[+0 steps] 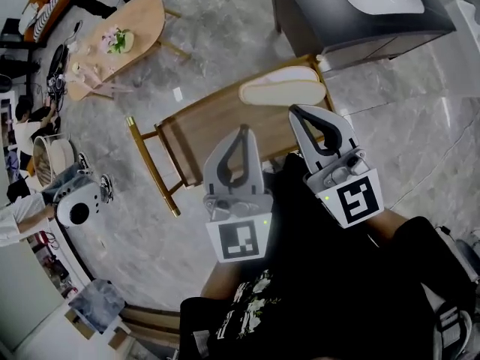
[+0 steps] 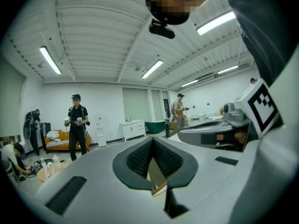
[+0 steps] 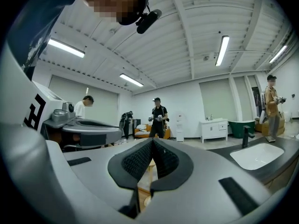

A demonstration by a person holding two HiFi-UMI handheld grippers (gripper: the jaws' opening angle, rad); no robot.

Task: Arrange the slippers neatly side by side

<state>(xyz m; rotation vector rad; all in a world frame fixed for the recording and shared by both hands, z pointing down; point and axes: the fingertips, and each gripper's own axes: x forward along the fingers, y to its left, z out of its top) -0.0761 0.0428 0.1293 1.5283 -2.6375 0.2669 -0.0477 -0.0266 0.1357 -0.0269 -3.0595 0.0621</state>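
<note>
One cream slipper (image 1: 283, 87) with a pale pink edge lies on its side at the far right end of a low wooden bench (image 1: 202, 130); I see no second slipper. My left gripper (image 1: 242, 129) hovers over the middle of the bench, shut and empty. Just below the slipper's heel end, my right gripper (image 1: 295, 110) is shut with nothing in it. Both point roughly level into the room. In the left gripper view the jaws (image 2: 152, 139) meet with only the bench showing through the gap below. The right gripper view shows its jaws (image 3: 152, 141) closed the same way.
An oval wooden table (image 1: 112, 40) with flowers stands far left. A dark cabinet with a white basin (image 1: 360, 6) stands behind the bench. A white device (image 1: 79, 205) sits on the floor at left. Several people stand (image 2: 77, 125) across the room.
</note>
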